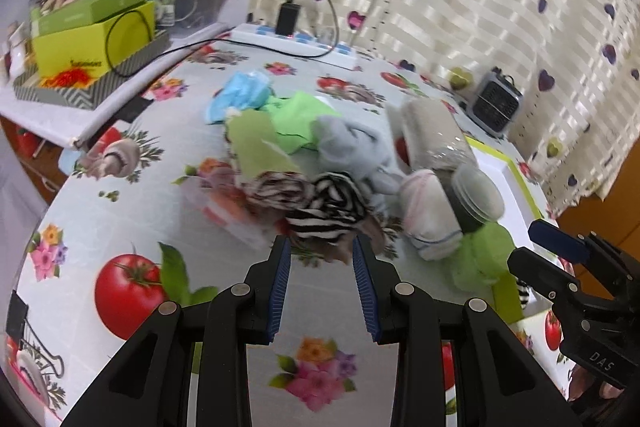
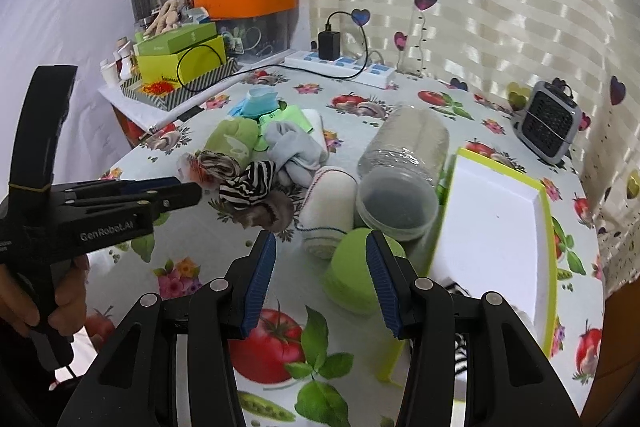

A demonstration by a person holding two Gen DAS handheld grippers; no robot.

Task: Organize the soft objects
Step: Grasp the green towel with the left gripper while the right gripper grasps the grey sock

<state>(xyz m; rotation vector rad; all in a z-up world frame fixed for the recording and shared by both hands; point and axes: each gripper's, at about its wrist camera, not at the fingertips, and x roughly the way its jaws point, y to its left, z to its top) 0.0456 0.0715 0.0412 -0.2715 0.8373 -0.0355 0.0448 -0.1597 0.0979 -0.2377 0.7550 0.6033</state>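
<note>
On the far left, stacked green boxes sit on a side shelf, with an orange tub behind them. Your left hand-held gripper hangs low over the worktop, its fingers spread with nothing between them, their tips just short of the black-and-white striped sock at the near edge of the pile. Behind that sock lie a pale green cloth, a blue cloth farther back and a grey sock to its right. Right of the pile, a white rolled sock lies touching a clear jar that is tipped on its side, mouth toward you. Your right hand-held gripper is spread too, holding nothing, with a green rolled cloth just beyond its right finger. That cloth rests against the near left edge of the white tray with a green rim; a striped piece lies at the tray's near end. A small grey fan stands far right by the curtain
</note>
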